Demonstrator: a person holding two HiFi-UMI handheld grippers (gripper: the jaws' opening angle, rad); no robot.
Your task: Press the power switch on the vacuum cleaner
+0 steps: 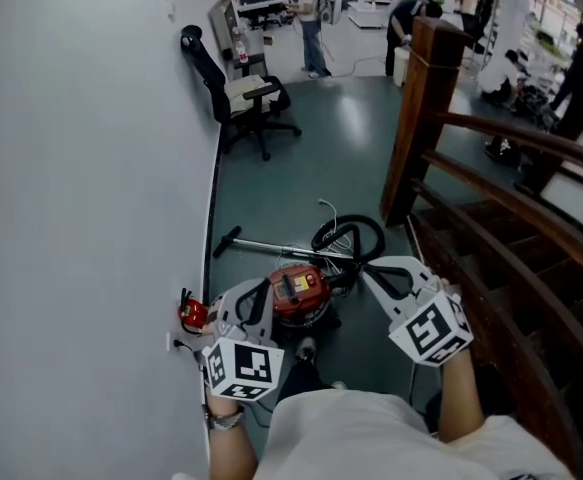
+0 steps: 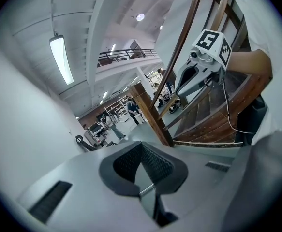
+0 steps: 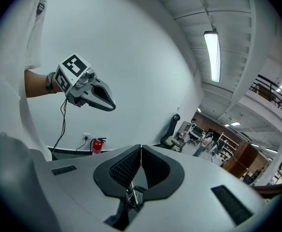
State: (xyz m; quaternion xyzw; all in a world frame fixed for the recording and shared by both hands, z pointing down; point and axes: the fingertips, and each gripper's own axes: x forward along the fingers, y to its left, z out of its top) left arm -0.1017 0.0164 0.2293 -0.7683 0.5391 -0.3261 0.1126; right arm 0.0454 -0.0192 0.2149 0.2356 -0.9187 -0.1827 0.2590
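— Red body and black hose: is that the vacuum (image 1: 297,290)?

— Yes. It sits on the grey floor (image 1: 351,138), close to the white wall (image 1: 81,168) on the left and just beyond the person's shoe. The hose (image 1: 349,236) loops at its far right side. The wand (image 1: 271,246) lies flat on the floor just past it.

— Can you see the power switch?

— No, it is too small to make out from the head view.

— How do the tools stand?

— The left tool (image 2: 141,145) has its jaws closed tip to tip, with nothing between them. The right tool (image 3: 141,148) is the same, pressed together and empty. Both are held up in front of the person, one on each side of the vacuum, and neither touches it. Each points out across the room, not down.

— What else is around?

— A small red extinguisher (image 1: 192,314) stands against the wall, just left of the vacuum. A black chair (image 1: 241,96) stands far along that wall. A wooden railing (image 1: 426,118) runs down the right side. Several people stand at the far end.
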